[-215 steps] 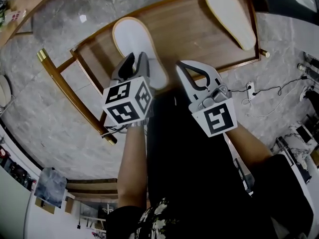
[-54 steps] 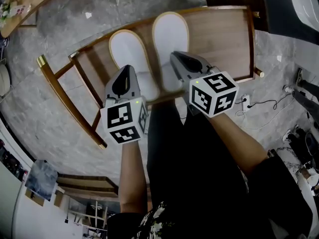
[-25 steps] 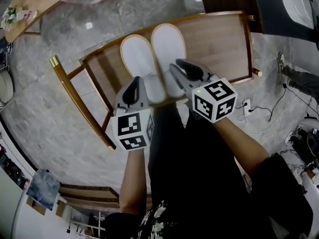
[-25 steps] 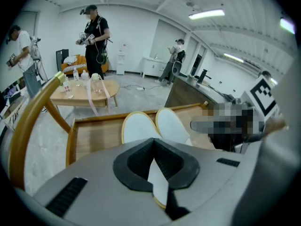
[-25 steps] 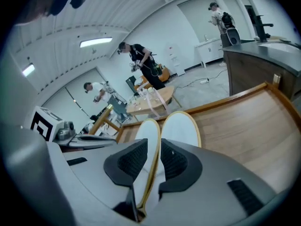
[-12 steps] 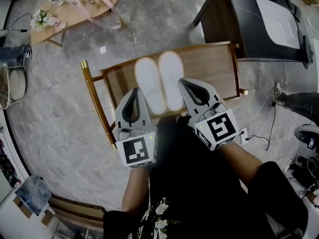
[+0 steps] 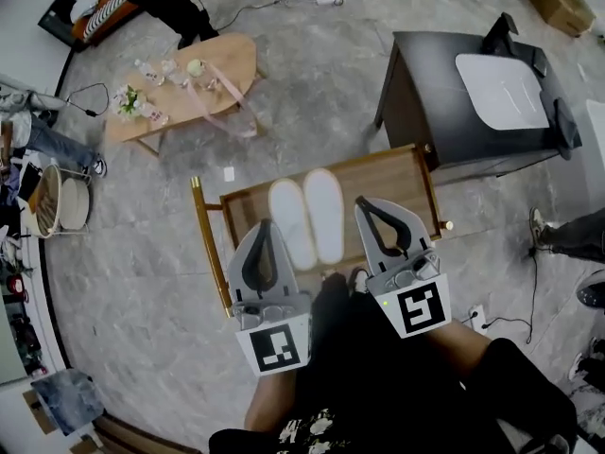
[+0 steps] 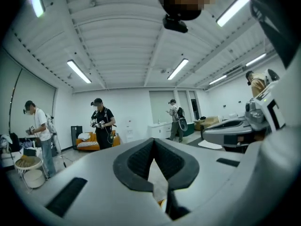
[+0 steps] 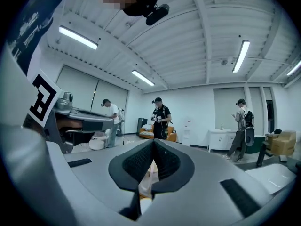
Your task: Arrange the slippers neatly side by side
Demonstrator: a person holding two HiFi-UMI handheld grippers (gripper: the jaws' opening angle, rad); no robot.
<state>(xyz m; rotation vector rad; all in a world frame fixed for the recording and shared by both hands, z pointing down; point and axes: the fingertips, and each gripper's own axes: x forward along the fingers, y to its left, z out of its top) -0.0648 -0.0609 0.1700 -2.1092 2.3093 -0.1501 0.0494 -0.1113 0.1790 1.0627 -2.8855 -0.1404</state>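
Two white slippers, the left slipper (image 7: 290,222) and the right slipper (image 7: 324,214), lie side by side, parallel and touching, on a low wooden bench (image 7: 397,192) seen in the head view. My left gripper (image 7: 264,223) is lifted toward the camera, nearer than the bench's front left part, shut and empty. My right gripper (image 7: 364,201) hangs just right of the slippers, also shut with nothing in it. In the left gripper view the left gripper (image 8: 153,140) points up into the room with its jaws meeting; the right gripper (image 9: 153,141) does the same in the right gripper view.
A black cabinet (image 7: 473,83) with a white pad stands beyond the bench at the right. A low oval wooden table (image 7: 189,83) with flowers stands at the far left. Several people (image 9: 161,117) stand around the room. A socket and cable (image 7: 477,318) lie on the floor at the right.
The head view has risen and the bench looks smaller. Both grippers have drawn back from the slippers, and the right gripper's jaws have closed. The slippers stay together.
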